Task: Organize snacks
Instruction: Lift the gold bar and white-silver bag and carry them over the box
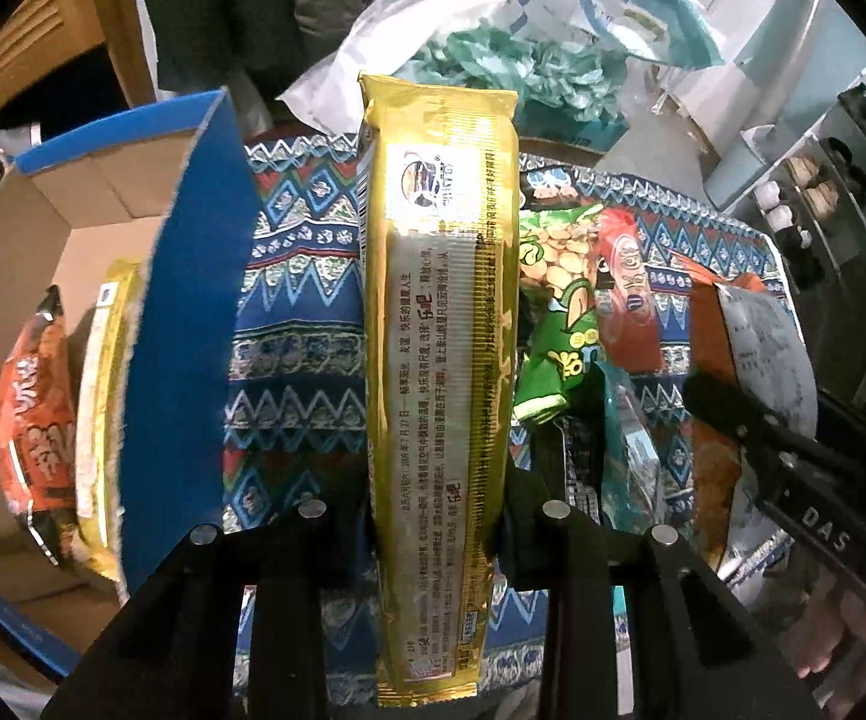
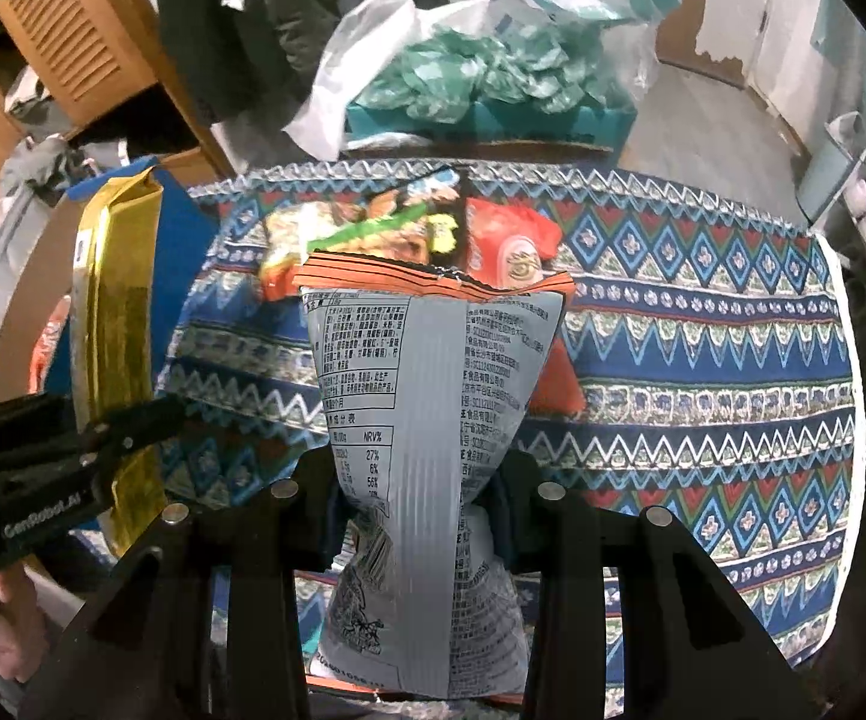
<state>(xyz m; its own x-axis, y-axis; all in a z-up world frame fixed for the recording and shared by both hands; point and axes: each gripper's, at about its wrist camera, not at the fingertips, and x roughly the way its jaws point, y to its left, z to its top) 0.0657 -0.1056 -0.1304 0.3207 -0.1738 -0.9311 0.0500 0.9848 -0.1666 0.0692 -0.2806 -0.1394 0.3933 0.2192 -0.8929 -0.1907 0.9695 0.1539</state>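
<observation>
My left gripper (image 1: 436, 510) is shut on a long gold snack pack (image 1: 439, 330), held upright above the patterned cloth beside the blue cardboard box (image 1: 186, 330). The pack also shows in the right wrist view (image 2: 111, 324). My right gripper (image 2: 417, 489) is shut on a grey-backed orange chip bag (image 2: 426, 420), held upright over the cloth; the bag also shows in the left wrist view (image 1: 757, 348). The box holds an orange snack bag (image 1: 33, 420) and a gold pack (image 1: 102, 396).
Loose snacks lie on the patterned cloth (image 2: 703, 360): a green bag (image 1: 559, 312), a red-orange bag (image 2: 511, 246) and a teal packet (image 1: 631, 444). A teal box with plastic bags (image 2: 481, 90) stands behind the table. A wooden cabinet (image 2: 66, 30) is at the left.
</observation>
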